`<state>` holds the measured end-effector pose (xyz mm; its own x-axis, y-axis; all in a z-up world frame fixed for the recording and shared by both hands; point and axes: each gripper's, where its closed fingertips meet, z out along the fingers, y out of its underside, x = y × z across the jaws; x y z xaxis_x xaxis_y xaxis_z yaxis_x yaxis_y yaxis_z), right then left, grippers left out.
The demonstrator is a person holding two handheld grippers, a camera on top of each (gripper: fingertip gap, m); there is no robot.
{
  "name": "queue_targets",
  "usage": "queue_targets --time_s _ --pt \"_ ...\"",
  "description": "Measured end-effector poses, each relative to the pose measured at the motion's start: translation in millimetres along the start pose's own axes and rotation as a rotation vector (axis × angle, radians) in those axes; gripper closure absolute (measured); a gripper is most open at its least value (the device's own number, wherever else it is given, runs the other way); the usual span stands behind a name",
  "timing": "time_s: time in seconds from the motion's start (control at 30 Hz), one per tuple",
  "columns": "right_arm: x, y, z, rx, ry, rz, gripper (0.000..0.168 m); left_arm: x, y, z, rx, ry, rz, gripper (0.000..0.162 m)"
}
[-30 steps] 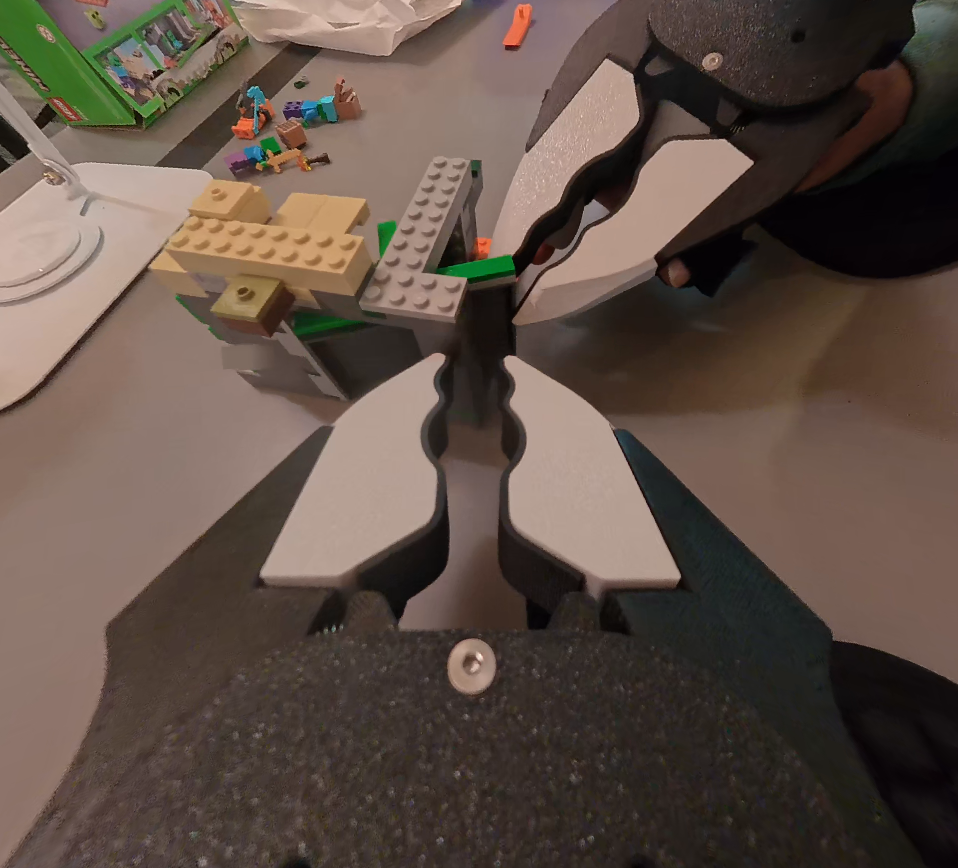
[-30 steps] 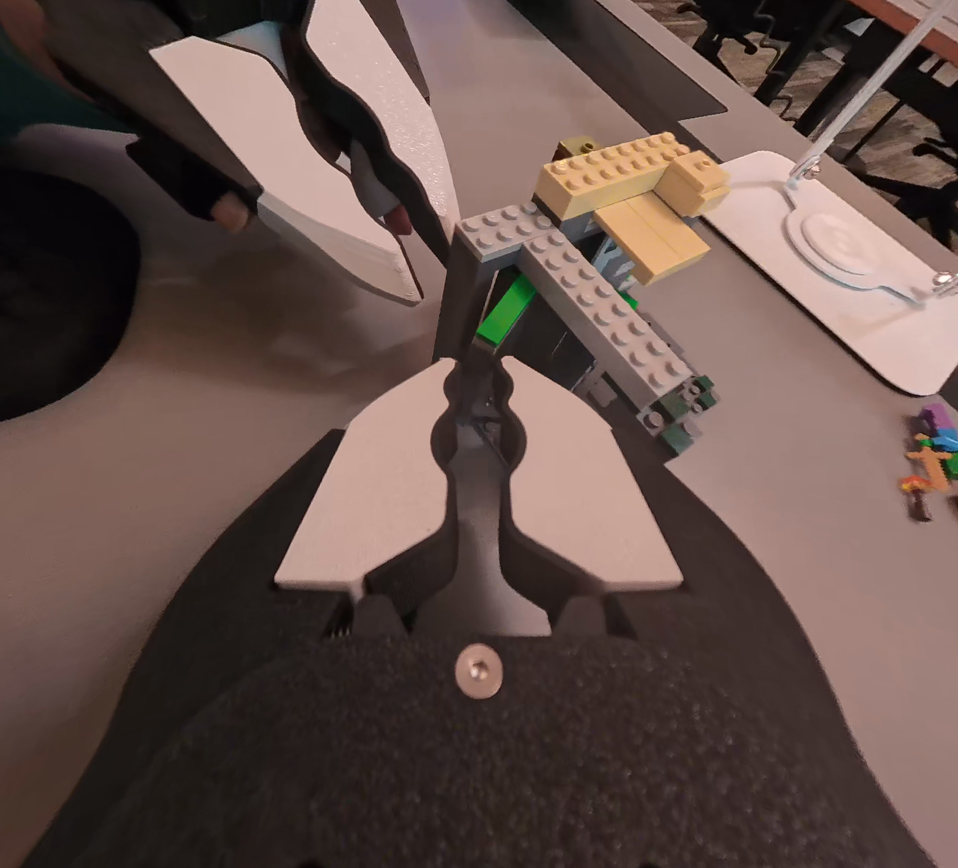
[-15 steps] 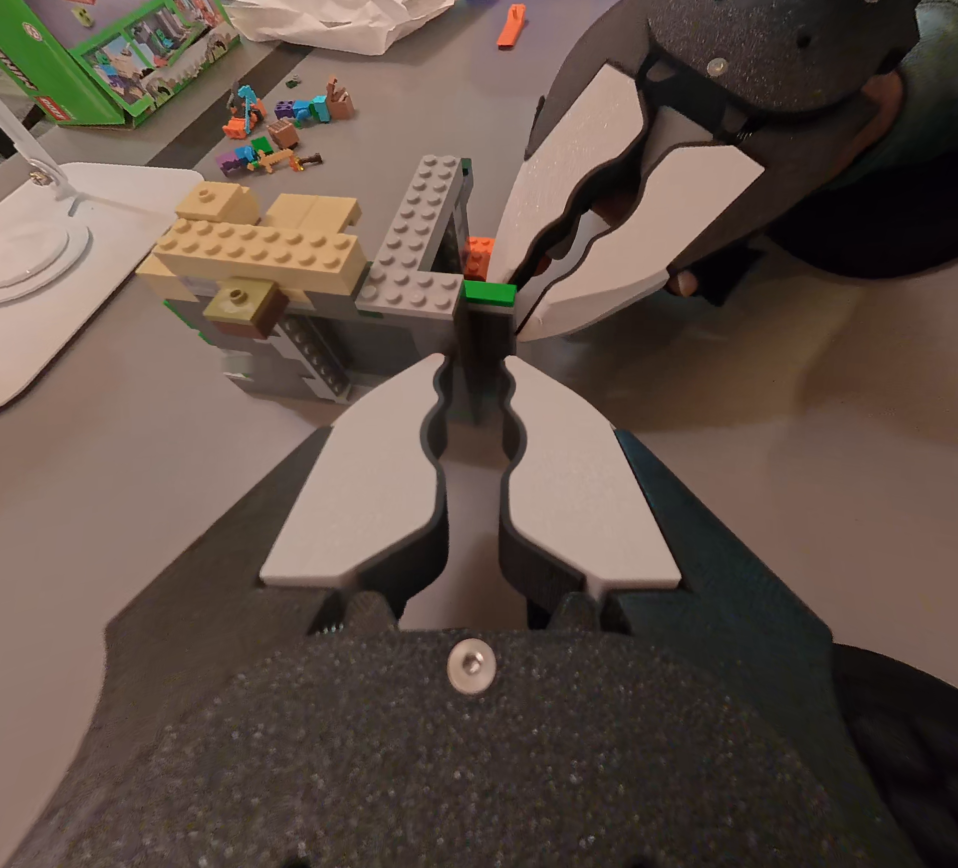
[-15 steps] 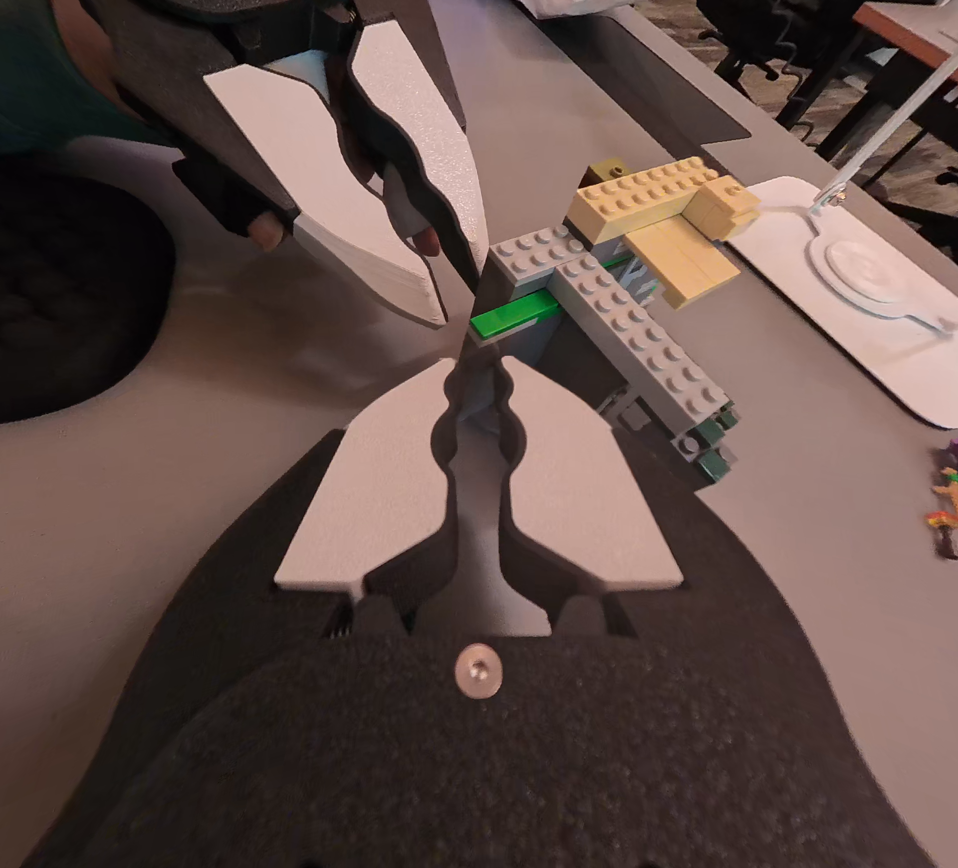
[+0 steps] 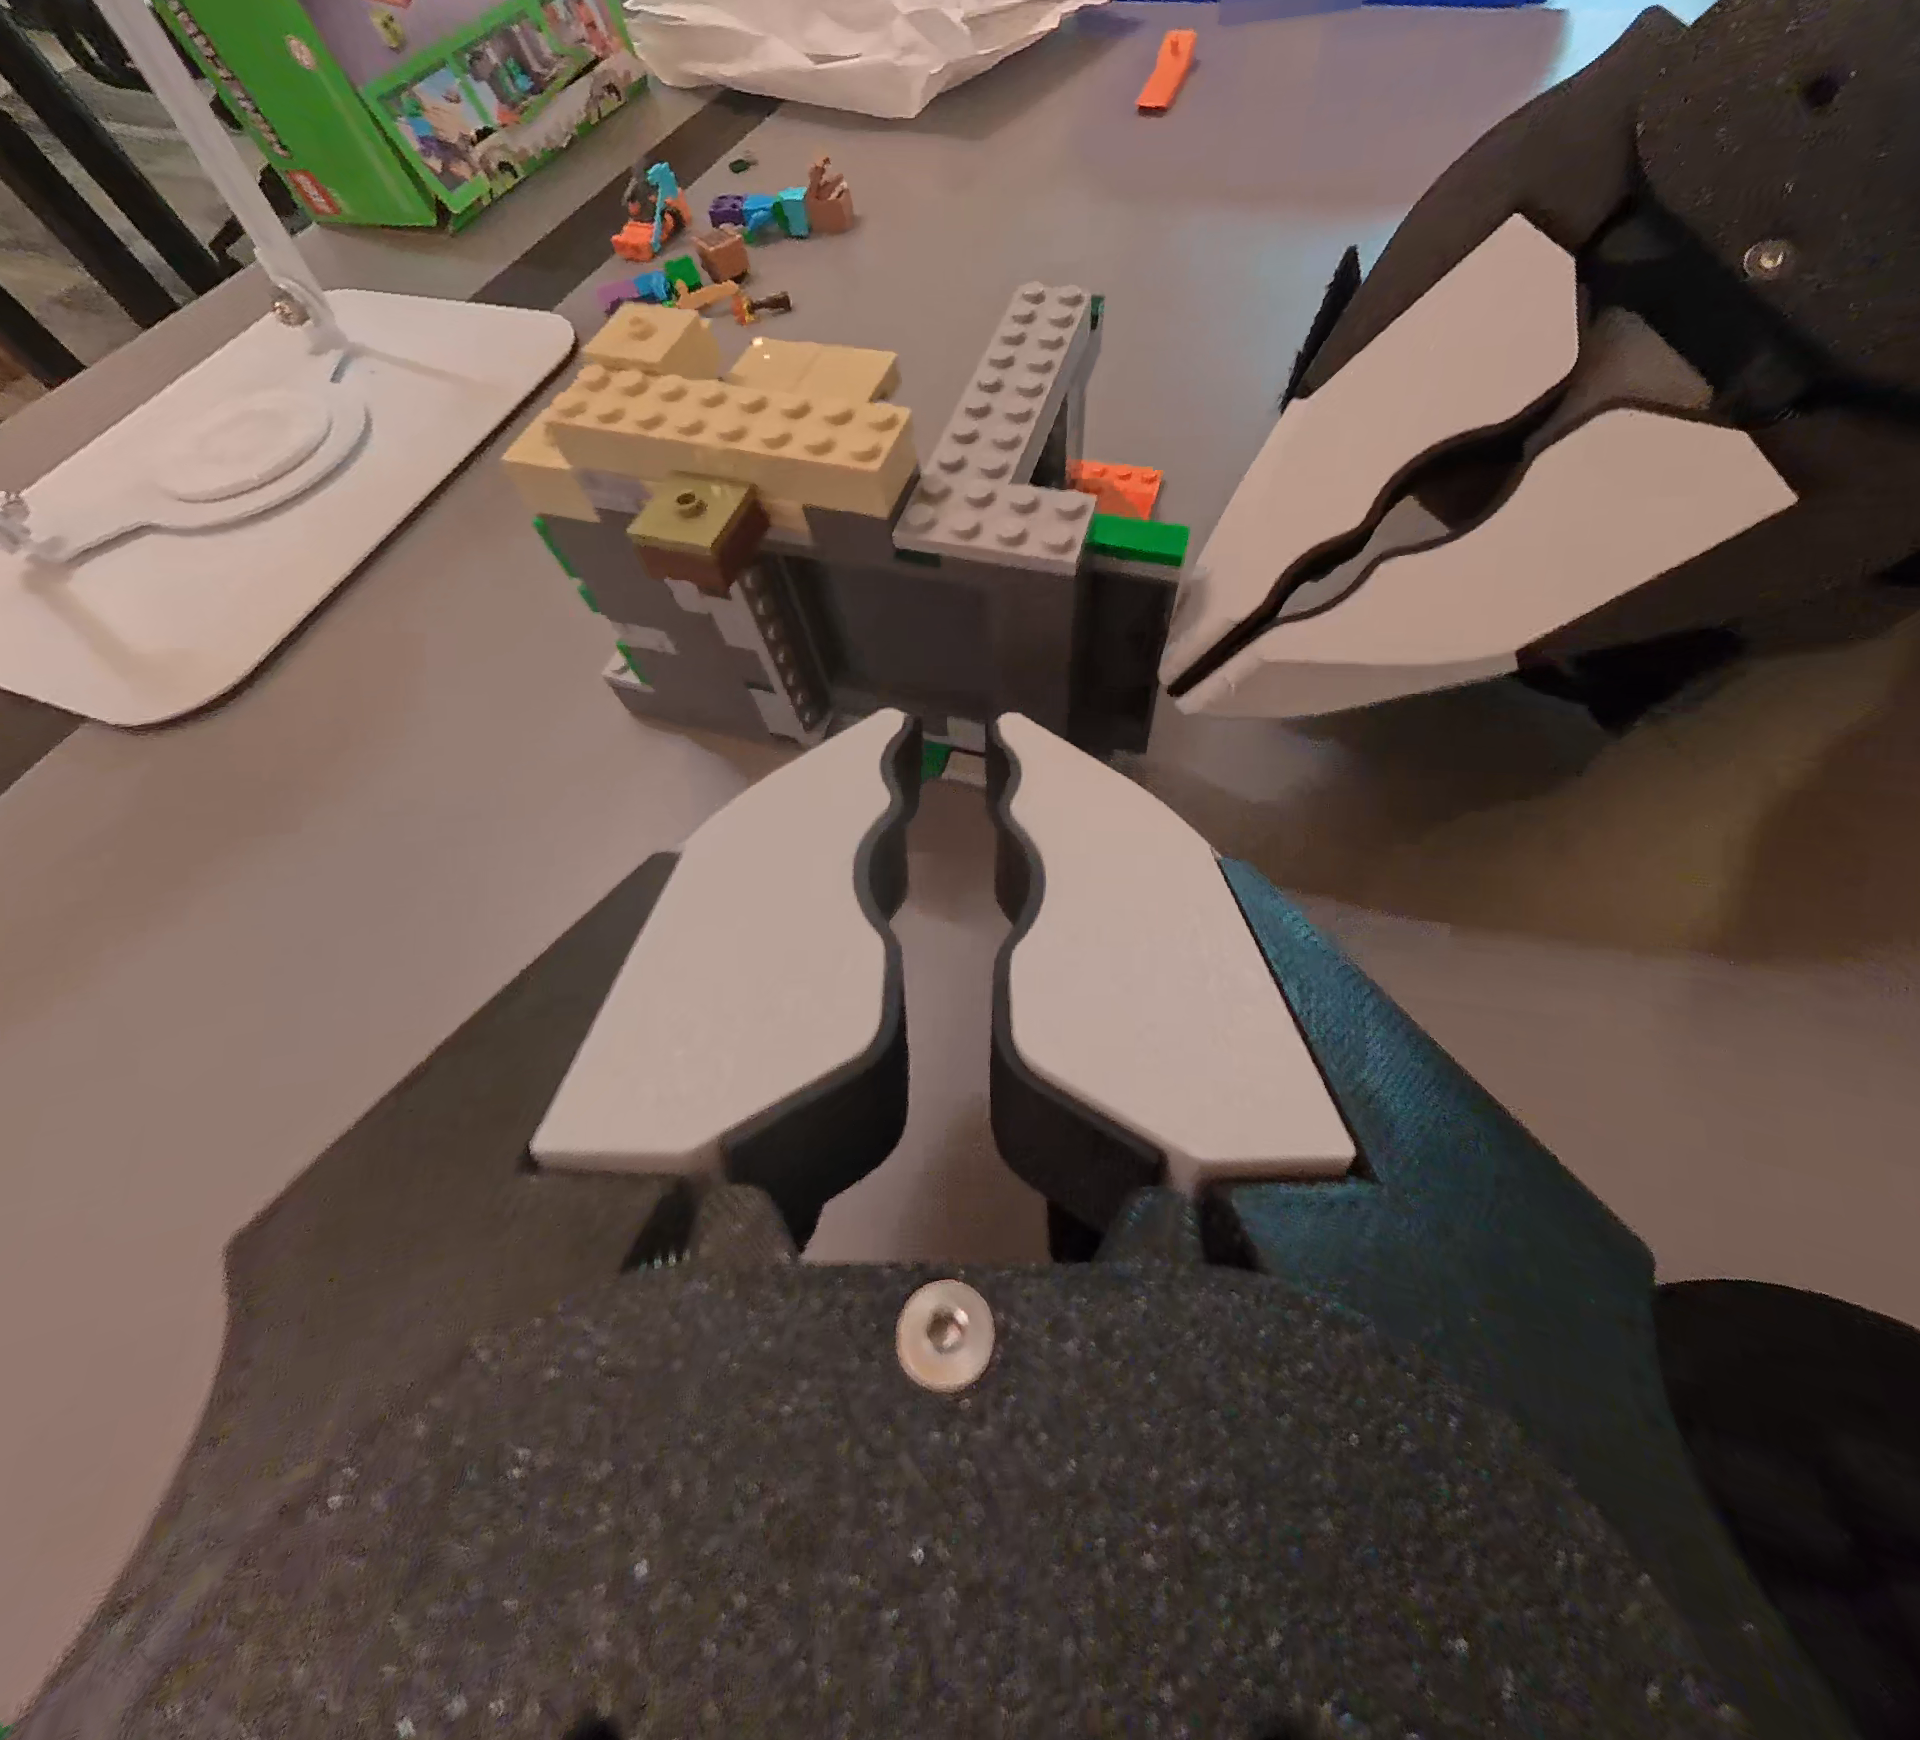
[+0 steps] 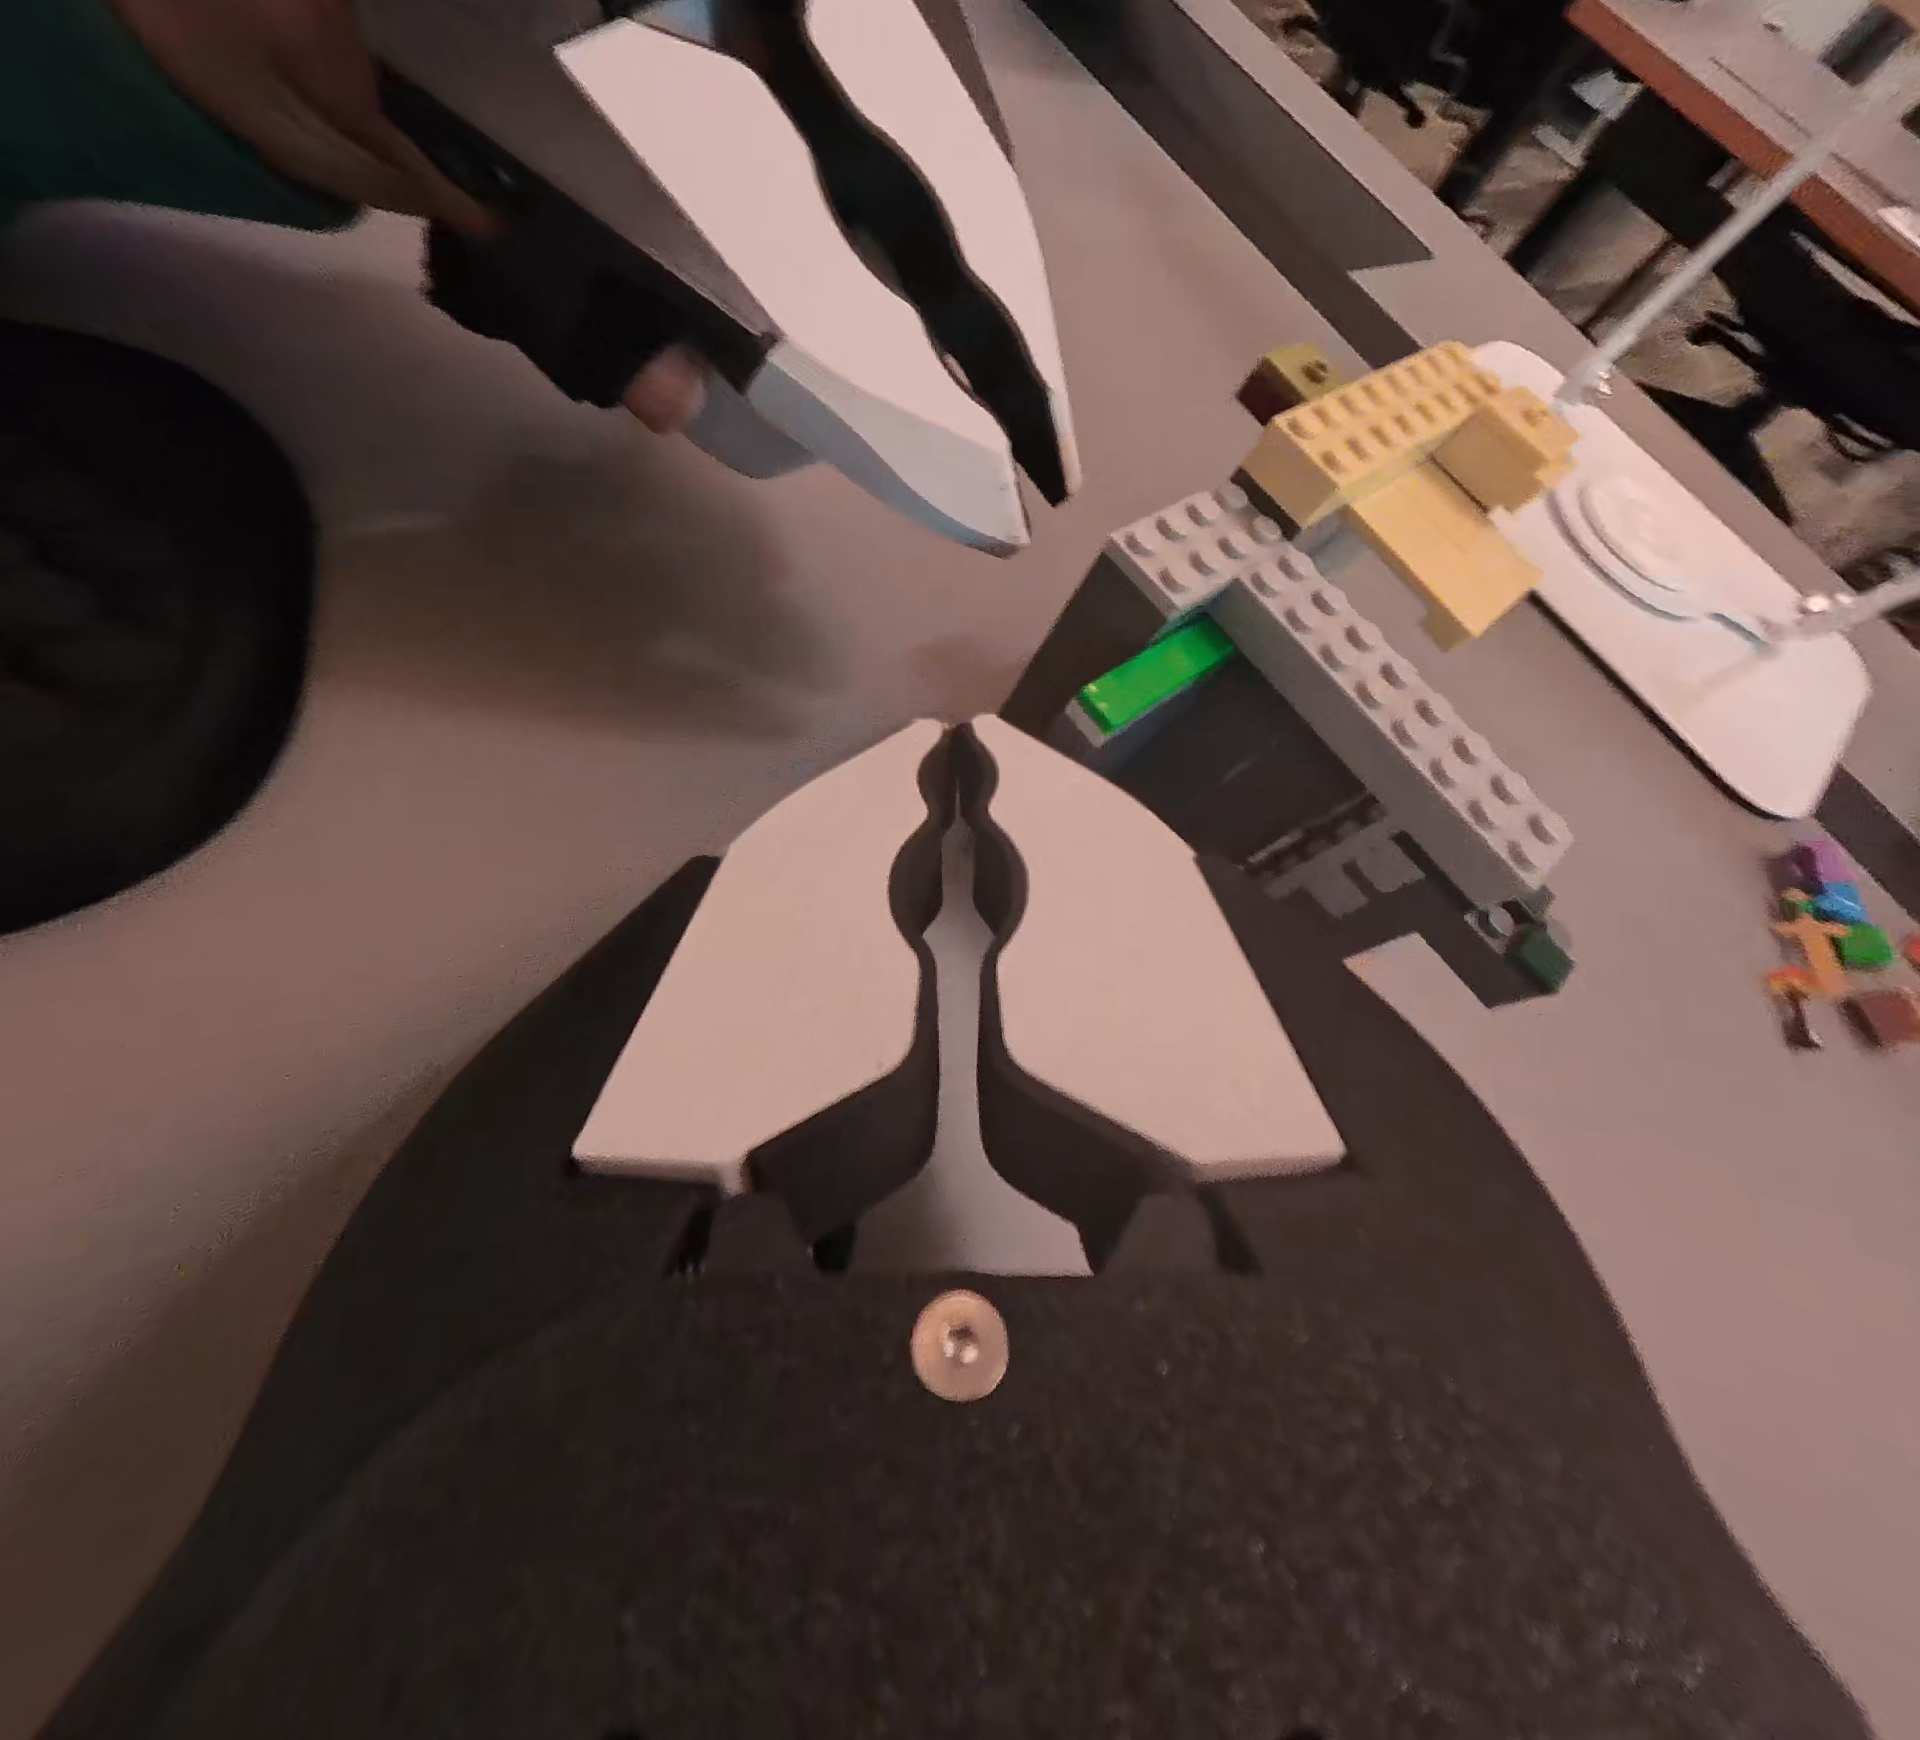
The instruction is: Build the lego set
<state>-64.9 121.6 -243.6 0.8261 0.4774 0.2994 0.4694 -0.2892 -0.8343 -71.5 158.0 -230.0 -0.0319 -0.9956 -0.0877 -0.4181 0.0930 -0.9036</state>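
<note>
1. My left hand-held gripper (image 5: 948,740) sits low in the centre of its own view, its fingers a narrow gap apart with nothing clamped between them, the tips just at the foot of the lego build (image 5: 862,537).
2. The lego build stands on the grey worktop (image 5: 312,859) in the middle of that frame: a dark grey wall topped by a tan brick (image 5: 727,433), a light grey L-shaped plate (image 5: 1008,454) and a green tile (image 5: 1138,539) at its right corner.
3. My right hand-held gripper (image 6: 958,734) has its tips pressed together on nothing; in its own view the build lies just right of them, apart from the tips.
4. In the left view that gripper comes in from the right edge, tips near the build's right side.
5. Loose small pieces (image 5: 727,246) lie above the build, with the green set box (image 5: 343,17) at upper left, crumpled white paper (image 5: 852,28) at top centre and an orange tool (image 5: 1166,69) beside it.
</note>
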Motion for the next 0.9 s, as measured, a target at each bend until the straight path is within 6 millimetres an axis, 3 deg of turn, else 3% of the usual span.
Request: queue_targets --time_s 0.27,0.47,0.67,0.8,0.9 --pt "23.2 10.5 -8.6 -0.015 0.045 0.059 0.168 0.6 0.1 -0.3 0.005 -0.001 -0.001 0.151" --pt "-5.4 -9.7 -10.8 0.063 -0.042 -0.049 0.168 8.5 -4.1 2.7 0.015 0.015 0.024 0.149" --pt "-6.6 -6.2 -8.9 0.029 -0.024 -0.014 0.14 12.8 -27.6 -6.1 0.044 -0.008 0.167 0.14" --pt "7.9 -7.5 -15.3 0.031 0.057 0.02 0.134 5.2 -46.4 -14.7 -0.014 -0.014 0.332 0.139" --pt "16.5 -10.2 -13.0 0.023 0.091 0.064 0.131 3.9 -58.4 -13.1 -0.11 0.074 0.449 0.136"
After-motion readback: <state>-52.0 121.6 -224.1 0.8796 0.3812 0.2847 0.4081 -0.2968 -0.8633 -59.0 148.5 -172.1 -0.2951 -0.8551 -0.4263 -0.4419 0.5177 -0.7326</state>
